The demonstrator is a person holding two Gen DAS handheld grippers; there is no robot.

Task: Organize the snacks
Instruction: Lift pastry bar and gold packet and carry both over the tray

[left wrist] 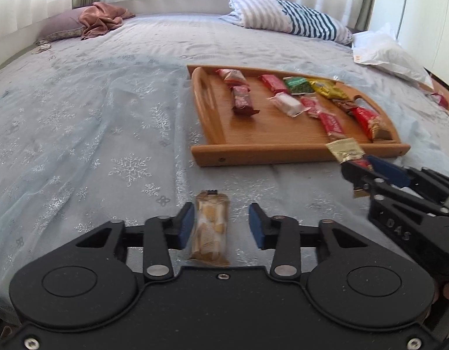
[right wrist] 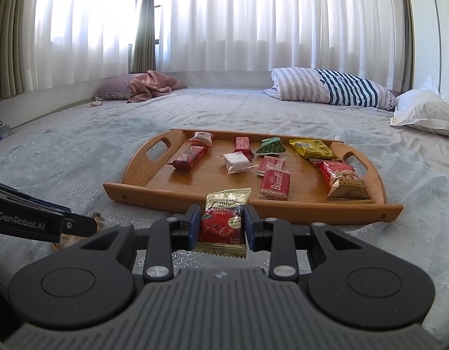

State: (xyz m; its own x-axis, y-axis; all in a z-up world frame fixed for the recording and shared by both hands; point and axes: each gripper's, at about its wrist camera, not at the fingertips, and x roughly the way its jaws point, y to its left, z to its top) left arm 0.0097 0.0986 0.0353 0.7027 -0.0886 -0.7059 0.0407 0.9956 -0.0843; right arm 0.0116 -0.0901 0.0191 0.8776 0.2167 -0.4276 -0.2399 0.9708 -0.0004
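Observation:
A wooden tray (left wrist: 268,154) lies on the bed and holds several snack packets; it also shows in the right wrist view (right wrist: 297,208). My left gripper (left wrist: 221,224) is open, its blue pads on either side of a tan wafer packet (left wrist: 210,230) lying on the bedspread. My right gripper (right wrist: 221,224) is shut on a red and gold cherry drop packet (right wrist: 223,221), held just in front of the tray's near rim. In the left wrist view the right gripper (left wrist: 361,172) sits at the right with that packet (left wrist: 345,150) sticking out.
Striped pillows (right wrist: 335,87) and a white pillow (right wrist: 425,110) lie at the far right of the bed. A pink cloth on a purple pillow (right wrist: 148,87) lies at the far left. Curtains hang behind. The bedspread (left wrist: 93,122) stretches left of the tray.

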